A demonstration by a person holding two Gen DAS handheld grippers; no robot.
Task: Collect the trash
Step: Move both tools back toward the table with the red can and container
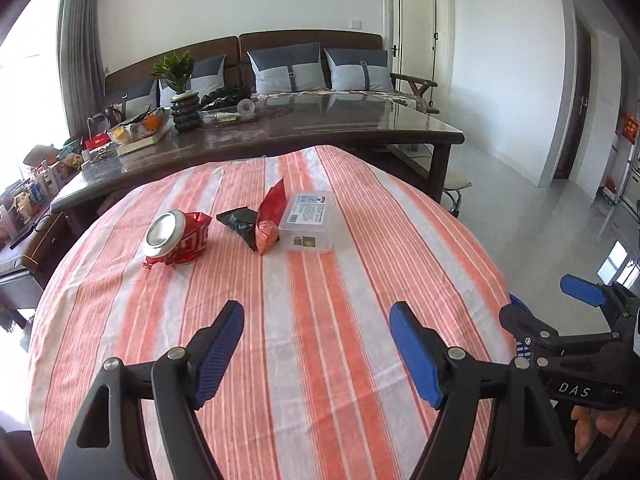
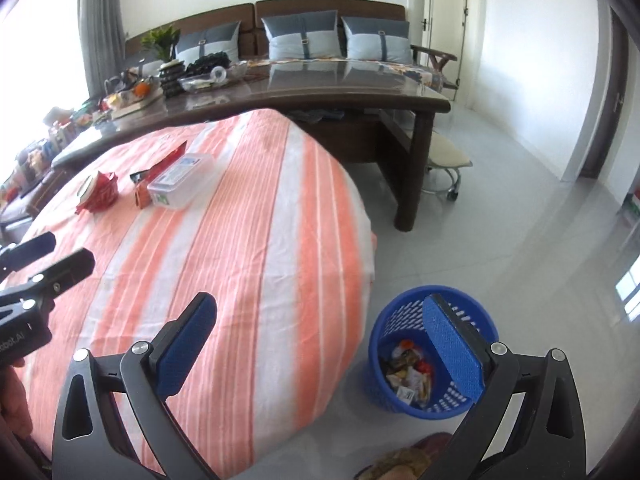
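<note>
Both grippers are empty and stand between loads; the left gripper (image 1: 316, 350) has its jaws parted over bare cloth with nothing between them, and the right gripper (image 2: 320, 344) has its jaws spread wide, one finger over the cloth edge and the other in front of the blue basket (image 2: 384, 332), nothing held. The basket stands on the floor just beside the table's right edge and already contains mixed wrappers; judged from this, part of the collection is done and the step in hand is the return to the table for the next piece. Remaining trash lies together at the far side of the striped tablecloth (image 1: 320, 400): a crushed red can (image 1: 178, 238) on its side, its silver end tilted up toward the near left, its long axis running away to the right; a black wrapper (image 1: 238, 224) touching a red wrapper (image 1: 270, 216), the latter standing tilted with its point up and away; a clear plastic box (image 1: 308, 222) just beside them on the right, lying flat, its long axis running away from the left camera. The next move calls for a forward reach by either gripper; the can appears best taken across its crushed body, jaws square to its long axis.
</note>
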